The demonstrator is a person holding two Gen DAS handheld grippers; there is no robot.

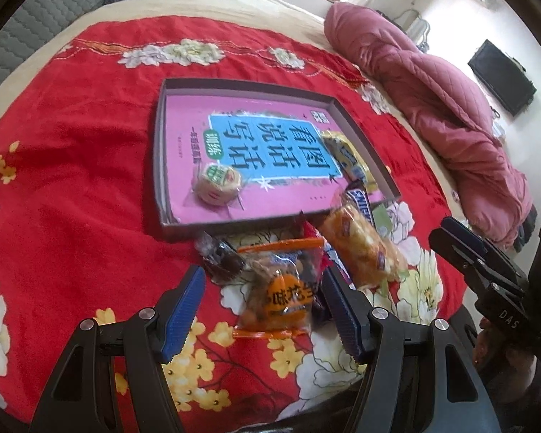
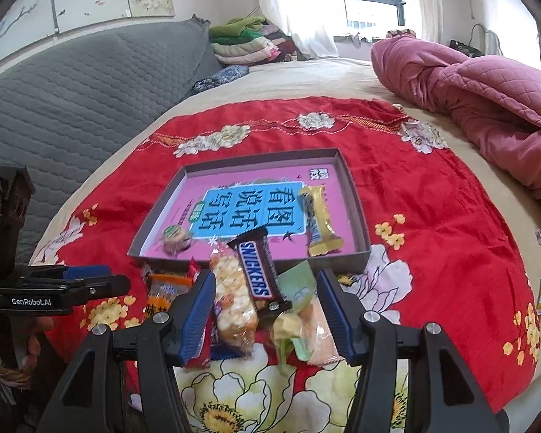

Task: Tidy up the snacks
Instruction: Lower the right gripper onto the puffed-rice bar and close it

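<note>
Hovering above a snack pile, the left gripper [image 1: 263, 310] stands spread around an orange packet [image 1: 281, 288] without pressing it. The right gripper [image 2: 267, 317] is spread too, a Snickers bar [image 2: 259, 270] and rice cracker [image 2: 232, 303] between its fingers, the tray [image 2: 357, 195] beyond.

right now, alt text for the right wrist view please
Open blue fingers hover over a snack pile on a red floral cloth, before a grey tray holding a gold bar and a round cake.

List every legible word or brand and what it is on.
"SNICKERS": brown bar leaning on the tray rim.
"看图说话写话": book cover in the tray.
"GenRobot.AI": left gripper body.
"DAS": right gripper body.
Other wrappers: too blurred.
</note>
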